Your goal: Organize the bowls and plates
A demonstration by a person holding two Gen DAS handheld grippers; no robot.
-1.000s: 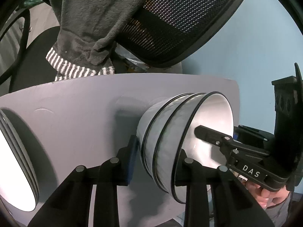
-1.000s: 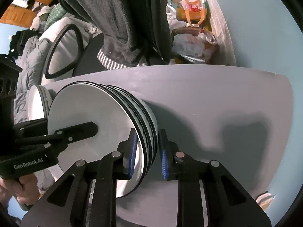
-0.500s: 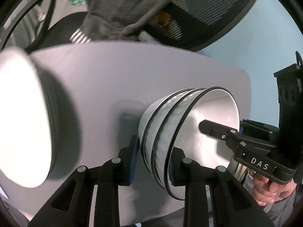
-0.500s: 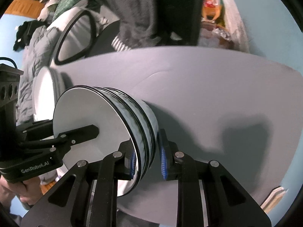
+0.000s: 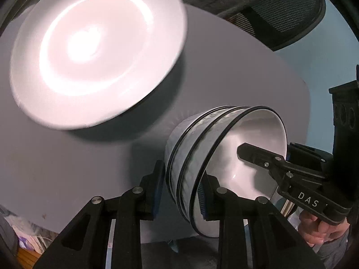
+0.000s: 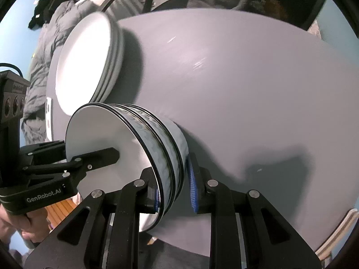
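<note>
Left wrist | left gripper [image 5: 179,192] clamps bowl stack [image 5: 202,157] rim | right gripper [image 6: 172,190] likewise | plates [image 5: 98,51] beside

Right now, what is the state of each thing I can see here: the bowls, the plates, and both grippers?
Stack of nested white bowls with black rims: tipped, held at opposite rim sides by both grippers.
Stack of white plates: resting on the round grey table, apart from the bowls.
Left gripper: closed over the bowls' rim.
Right gripper: closed over the bowls' rim, opposite side.
</note>
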